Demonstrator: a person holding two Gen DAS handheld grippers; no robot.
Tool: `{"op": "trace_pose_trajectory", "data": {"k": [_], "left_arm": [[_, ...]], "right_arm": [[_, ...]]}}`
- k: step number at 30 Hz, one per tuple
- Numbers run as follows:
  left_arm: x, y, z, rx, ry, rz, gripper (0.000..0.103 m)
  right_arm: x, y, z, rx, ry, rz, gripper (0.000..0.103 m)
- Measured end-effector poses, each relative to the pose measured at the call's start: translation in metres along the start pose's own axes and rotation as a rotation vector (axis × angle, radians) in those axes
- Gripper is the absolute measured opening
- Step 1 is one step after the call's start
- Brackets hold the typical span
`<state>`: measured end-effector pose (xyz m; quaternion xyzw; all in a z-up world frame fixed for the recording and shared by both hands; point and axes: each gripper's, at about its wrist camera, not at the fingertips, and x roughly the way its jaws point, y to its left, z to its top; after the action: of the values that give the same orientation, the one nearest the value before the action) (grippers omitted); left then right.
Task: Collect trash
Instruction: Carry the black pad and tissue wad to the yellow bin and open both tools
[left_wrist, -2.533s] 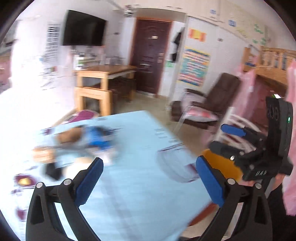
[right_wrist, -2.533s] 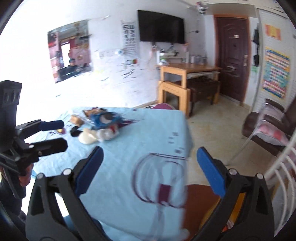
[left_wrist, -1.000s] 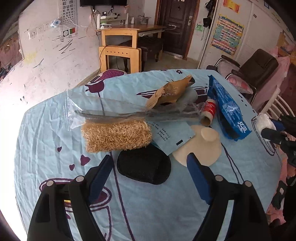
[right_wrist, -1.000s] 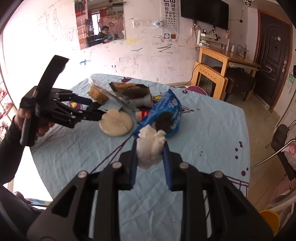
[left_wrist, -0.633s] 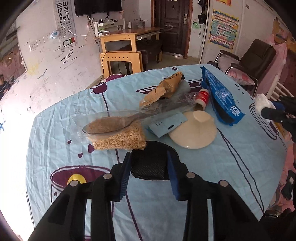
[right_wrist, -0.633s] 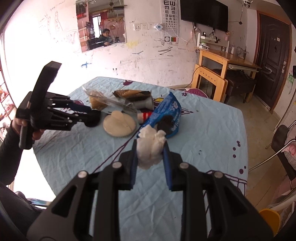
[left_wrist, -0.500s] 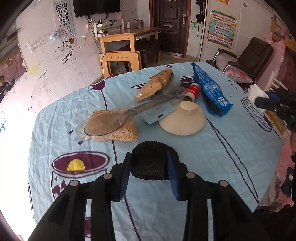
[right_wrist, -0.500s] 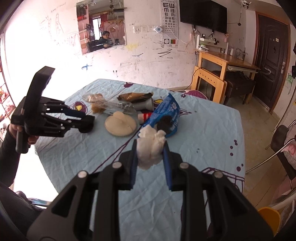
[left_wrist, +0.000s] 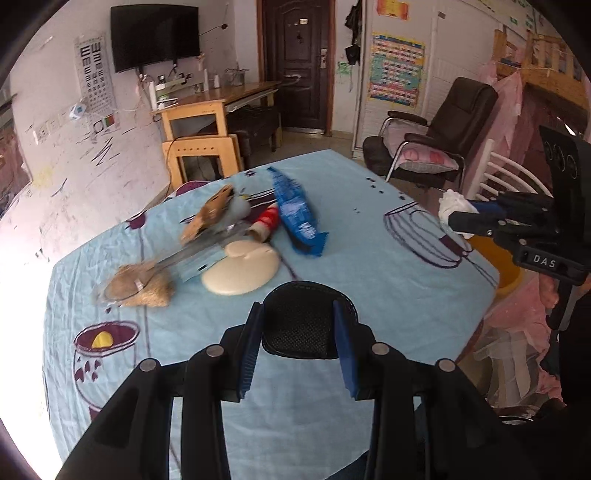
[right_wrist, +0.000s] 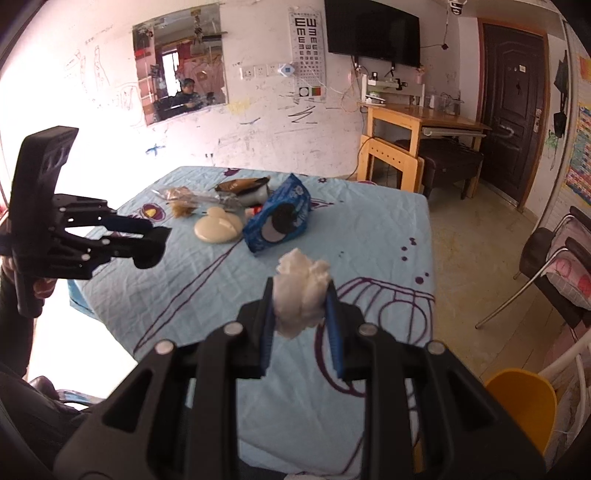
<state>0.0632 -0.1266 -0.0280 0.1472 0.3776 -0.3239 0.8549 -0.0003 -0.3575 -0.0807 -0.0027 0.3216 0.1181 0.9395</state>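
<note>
Right now the left gripper has its blue pads pressed on a black mesh pad, lifted clear of the table near its front edge. The right gripper is nearly closed on a crumpled white tissue, held above the table's right edge. More trash lies toward the far corner: a blue wrapper, a cream lid, a brown packet and a clear bag of noodles. An orange bin stands beside the table on the right.
</note>
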Motion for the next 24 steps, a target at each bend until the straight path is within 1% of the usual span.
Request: {"op": "trace_pose_trajectory", "data": {"k": [5,11,13,15,19,21,24], "left_arm": [[0.016,-0.064,0.033,0.103,-0.035,-0.106,0.034],[0.051,-0.157,0.074,0.217,-0.054,-0.257,0.034],[0.068,-0.189,0.085,0.240,-0.041,-0.310,0.034],[0.082,-0.215,0.093,0.260,-0.025,-0.345,0.034],[0.113,-0.267,0.107,0.275,0.021,-0.409,0.034],[0.128,-0.292,0.111,0.280,0.051,-0.433,0.034],[0.148,-0.323,0.112,0.283,0.093,-0.443,0.034]], "right_arm": [[-0.039,-0.038,-0.027,0.077,-0.014,-0.112,0.024],[-0.079,-0.104,-0.070,0.206,0.016,-0.293,0.024],[-0.088,-0.128,-0.087,0.265,0.032,-0.335,0.024],[-0.093,-0.148,-0.099,0.303,0.048,-0.382,0.024],[-0.093,-0.181,-0.119,0.366,0.079,-0.434,0.024],[-0.090,-0.194,-0.126,0.390,0.092,-0.452,0.024],[-0.085,-0.213,-0.142,0.430,0.118,-0.478,0.024]]}}
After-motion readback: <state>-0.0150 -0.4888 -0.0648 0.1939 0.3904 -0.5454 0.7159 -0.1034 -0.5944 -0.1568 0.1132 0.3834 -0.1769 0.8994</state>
